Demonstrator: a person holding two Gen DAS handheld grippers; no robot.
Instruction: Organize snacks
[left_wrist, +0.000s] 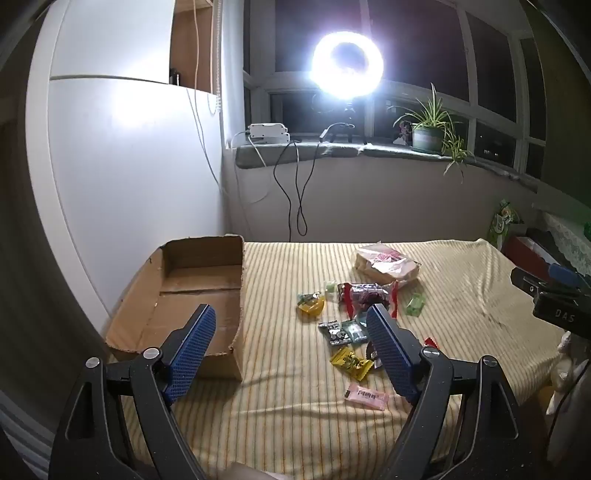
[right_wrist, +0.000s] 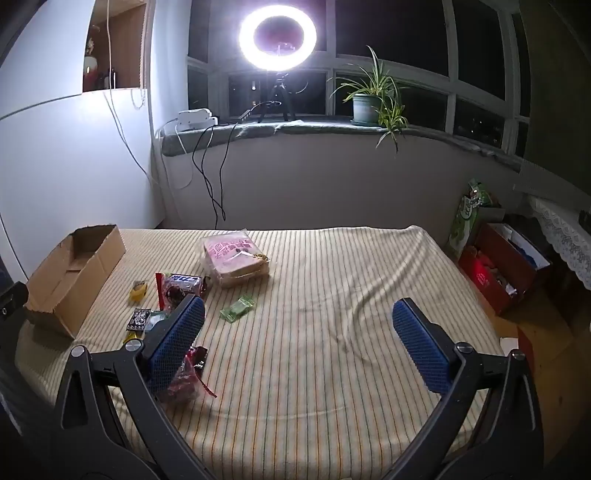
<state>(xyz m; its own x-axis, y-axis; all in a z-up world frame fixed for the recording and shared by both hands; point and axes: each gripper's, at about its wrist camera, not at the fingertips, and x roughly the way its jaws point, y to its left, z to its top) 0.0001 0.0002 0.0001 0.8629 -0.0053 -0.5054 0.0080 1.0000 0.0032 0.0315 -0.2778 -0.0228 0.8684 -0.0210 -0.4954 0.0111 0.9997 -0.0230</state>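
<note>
Several snack packets lie on a striped cloth-covered table (left_wrist: 295, 406). A bread bag (left_wrist: 386, 263) lies at the back, also in the right wrist view (right_wrist: 232, 260). A red-and-silver packet (left_wrist: 364, 295), a yellow packet (left_wrist: 350, 362), a pink packet (left_wrist: 366, 396) and a green packet (right_wrist: 237, 309) lie around it. An open cardboard box (left_wrist: 192, 295) sits at the left, empty. My left gripper (left_wrist: 291, 325) is open above the table between the box and the snacks. My right gripper (right_wrist: 299, 314) is open over bare cloth, with a red packet (right_wrist: 186, 384) by its left finger.
A bright ring light (left_wrist: 347, 62) and a potted plant (left_wrist: 428, 133) stand on the windowsill behind the table. Cables hang down the wall. A red box (right_wrist: 506, 266) and a green bag (right_wrist: 467, 218) stand on the floor at the right. A white wall borders the left.
</note>
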